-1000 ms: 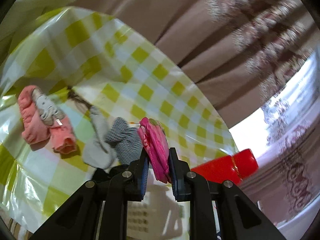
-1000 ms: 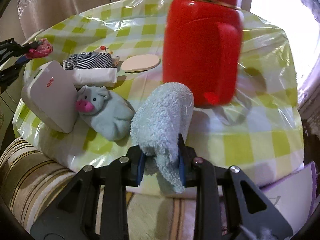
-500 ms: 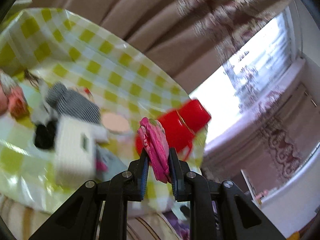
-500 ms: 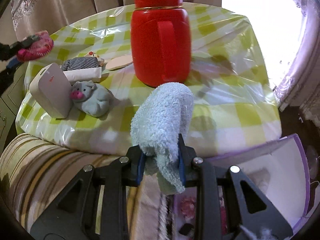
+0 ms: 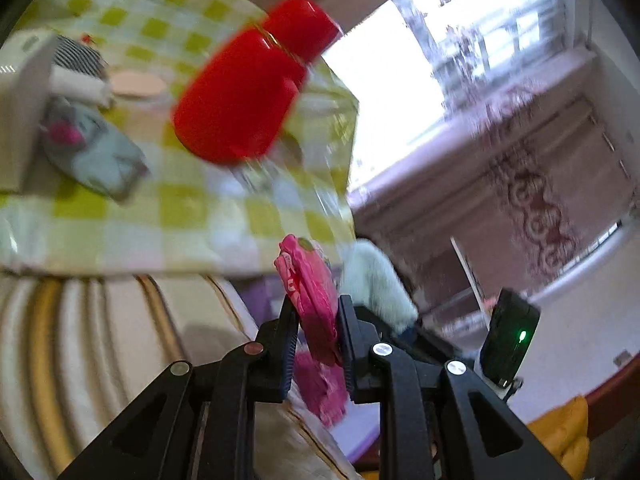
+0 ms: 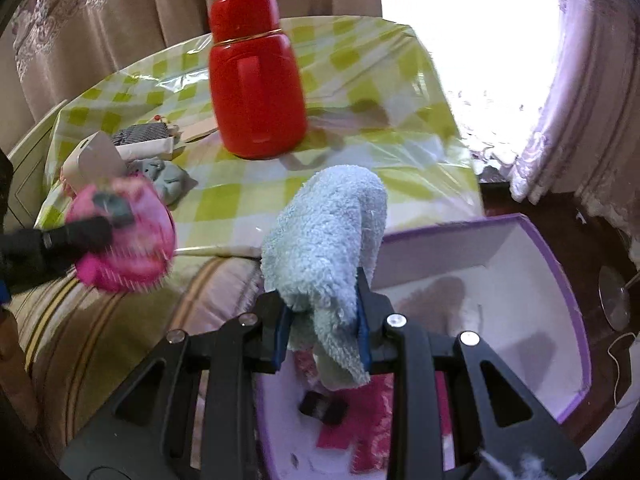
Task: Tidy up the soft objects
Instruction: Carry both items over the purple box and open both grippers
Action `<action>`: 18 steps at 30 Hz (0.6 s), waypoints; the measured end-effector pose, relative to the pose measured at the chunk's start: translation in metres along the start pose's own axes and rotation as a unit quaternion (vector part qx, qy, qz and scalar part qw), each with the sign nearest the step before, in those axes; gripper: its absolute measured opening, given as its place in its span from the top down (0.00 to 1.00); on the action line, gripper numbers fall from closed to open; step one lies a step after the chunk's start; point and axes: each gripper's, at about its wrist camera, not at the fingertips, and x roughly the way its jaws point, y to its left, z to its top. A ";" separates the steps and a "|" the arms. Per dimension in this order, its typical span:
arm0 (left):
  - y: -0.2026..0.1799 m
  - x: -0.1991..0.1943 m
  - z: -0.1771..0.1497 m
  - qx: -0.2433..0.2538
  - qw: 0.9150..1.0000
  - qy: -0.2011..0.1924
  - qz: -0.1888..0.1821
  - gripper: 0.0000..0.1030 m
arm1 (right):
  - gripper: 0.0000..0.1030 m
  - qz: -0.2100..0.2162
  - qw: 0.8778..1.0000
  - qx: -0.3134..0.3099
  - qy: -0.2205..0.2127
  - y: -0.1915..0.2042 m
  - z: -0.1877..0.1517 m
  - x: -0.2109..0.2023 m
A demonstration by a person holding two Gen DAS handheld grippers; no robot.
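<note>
My left gripper (image 5: 314,312) is shut on a pink cloth item (image 5: 310,292), held in the air past the table's edge; it also shows at the left of the right wrist view (image 6: 124,236). My right gripper (image 6: 322,308) is shut on a pale blue fluffy towel (image 6: 324,236), held above a purple-rimmed white box (image 6: 500,280) that holds pink fabric (image 6: 360,436) and a small dark item. The towel shows behind the pink cloth in the left wrist view (image 5: 372,284).
A red jug (image 6: 256,84) stands on the yellow-checked table (image 6: 360,92). A grey pig-faced soft toy (image 5: 88,152), a white box (image 5: 20,96) and a striped cloth (image 5: 80,56) lie on it. A striped cushion (image 6: 100,340) sits below the table edge.
Both grippers have swung right, off the table, carrying their loads. The right gripper now hangs over the purple box; the left gripper has come close beside it.
</note>
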 end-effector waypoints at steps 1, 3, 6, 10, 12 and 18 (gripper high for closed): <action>-0.005 0.004 -0.005 0.006 1.000 0.007 0.001 0.80 | 0.70 -0.004 1.000 0.001 -0.002 -0.004 -0.003 -0.004; -0.015 0.010 -0.015 0.020 1.000 0.022 0.003 0.80 | 0.70 -0.013 1.000 0.004 -0.007 -0.013 -0.010 -0.012; -0.030 0.017 -0.031 0.040 0.998 0.043 0.001 0.80 | 0.69 -0.019 1.000 0.011 -0.014 -0.025 -0.019 -0.023; -0.044 0.025 -0.046 0.060 0.996 0.073 0.000 0.78 | 0.67 -0.020 0.999 0.023 -0.013 -0.039 -0.030 -0.033; -0.047 0.028 -0.054 0.068 0.993 0.092 0.001 0.71 | 0.64 -0.023 0.999 0.028 -0.012 -0.046 -0.034 -0.037; -0.048 0.027 -0.061 0.078 0.992 0.101 0.007 0.50 | 0.46 -0.041 0.998 0.034 -0.015 -0.061 -0.041 -0.048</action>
